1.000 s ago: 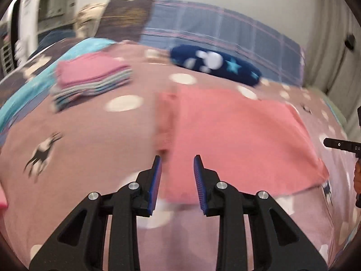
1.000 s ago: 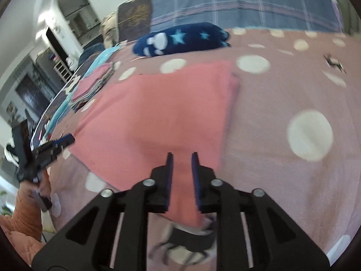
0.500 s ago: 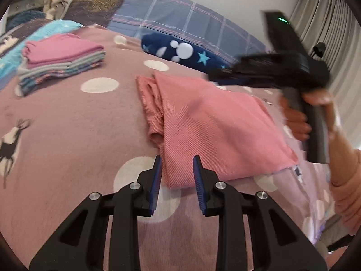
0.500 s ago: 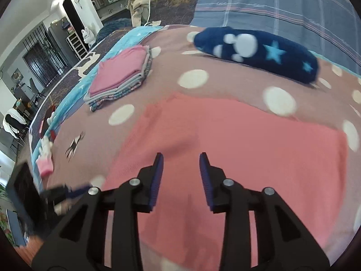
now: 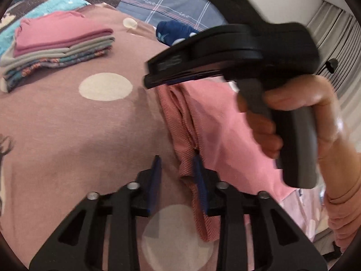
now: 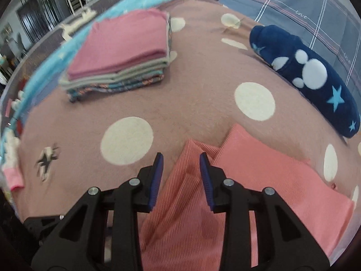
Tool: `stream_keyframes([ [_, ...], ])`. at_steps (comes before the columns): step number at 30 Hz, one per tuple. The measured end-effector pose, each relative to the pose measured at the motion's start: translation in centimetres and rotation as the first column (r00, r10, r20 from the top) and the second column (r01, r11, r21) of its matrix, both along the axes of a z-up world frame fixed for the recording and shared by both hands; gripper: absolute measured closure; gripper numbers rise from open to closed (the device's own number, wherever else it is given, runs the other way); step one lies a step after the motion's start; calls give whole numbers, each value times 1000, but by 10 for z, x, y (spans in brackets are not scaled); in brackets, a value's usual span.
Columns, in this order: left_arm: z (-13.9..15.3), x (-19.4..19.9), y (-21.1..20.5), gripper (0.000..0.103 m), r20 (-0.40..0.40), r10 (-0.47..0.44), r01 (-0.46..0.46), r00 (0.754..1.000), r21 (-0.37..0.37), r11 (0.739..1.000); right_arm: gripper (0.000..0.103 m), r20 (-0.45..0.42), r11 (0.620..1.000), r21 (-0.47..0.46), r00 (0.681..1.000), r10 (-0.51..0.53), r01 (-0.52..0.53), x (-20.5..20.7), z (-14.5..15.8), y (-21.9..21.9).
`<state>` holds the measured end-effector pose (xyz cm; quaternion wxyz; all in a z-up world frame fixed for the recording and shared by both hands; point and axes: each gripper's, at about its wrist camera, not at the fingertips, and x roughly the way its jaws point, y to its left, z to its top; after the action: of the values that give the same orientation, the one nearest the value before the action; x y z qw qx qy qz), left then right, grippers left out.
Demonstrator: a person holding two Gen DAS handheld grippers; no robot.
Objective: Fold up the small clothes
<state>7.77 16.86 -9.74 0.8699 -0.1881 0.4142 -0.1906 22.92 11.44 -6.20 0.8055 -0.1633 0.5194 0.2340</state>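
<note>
pink garment point(image 5: 225, 122) is spread on dotted blanket point(image 5: 67, 124) | left gripper point(image 5: 177, 164): jaws just closing, still parted at garment's near edge, nothing clamped | right gripper point(image 6: 180, 162): jaws parted over garment's far corner, nothing held | folded stack point(image 6: 119, 52) is set apart

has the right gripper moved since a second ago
Yes. The right gripper swung left across the pink garment, toward the folded stack.

A home bedroom: a bed point(image 6: 191, 103) spread with a mauve blanket with cream dots and deer figures, a plaid pillow point(image 6: 293, 4) at its head, a navy star-patterned plush cushion point(image 6: 315, 74), a stack of folded clothes point(image 6: 121, 54), and pleated curtains point(image 5: 334, 33) beside a white wall.
</note>
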Motion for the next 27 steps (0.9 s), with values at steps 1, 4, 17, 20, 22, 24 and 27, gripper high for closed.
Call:
stream_keyframes([
  [1, -3, 1, 1, 95, -12, -16, 16, 1000, -46, 999, 69, -3, 1000, -14, 1000, -3, 2, 2, -4, 3],
  [4, -9, -1, 3, 99, -17, 4, -5, 1000, -100, 995, 100, 24, 997, -73, 999, -33, 35, 9, -16, 7],
  [17, 1, -34, 14, 96, 10, 19, -18, 1000, -124, 992, 74, -9, 987, 143, 998, -67, 68, 18, 3, -22],
  [20, 10, -45, 8, 90, 52, -42, 49, 998, -137, 989, 63, 101, 996, 51, 991, -83, 79, 15, 20, -27],
  [22, 11, -44, -3, 80, 60, -77, 84, 995, -124, 989, 67, 115, 993, -36, 988, -105, 110, 16, 16, -25],
  [24, 7, -41, -14, 72, 49, -92, 96, 995, -85, 992, 67, 83, 990, -60, 989, -124, 129, 18, 6, -21],
  [27, 0, -38, -22, 79, 9, -88, 89, 996, -35, 995, 71, 70, 978, -123, 985, -160, 167, 24, -13, -13],
])
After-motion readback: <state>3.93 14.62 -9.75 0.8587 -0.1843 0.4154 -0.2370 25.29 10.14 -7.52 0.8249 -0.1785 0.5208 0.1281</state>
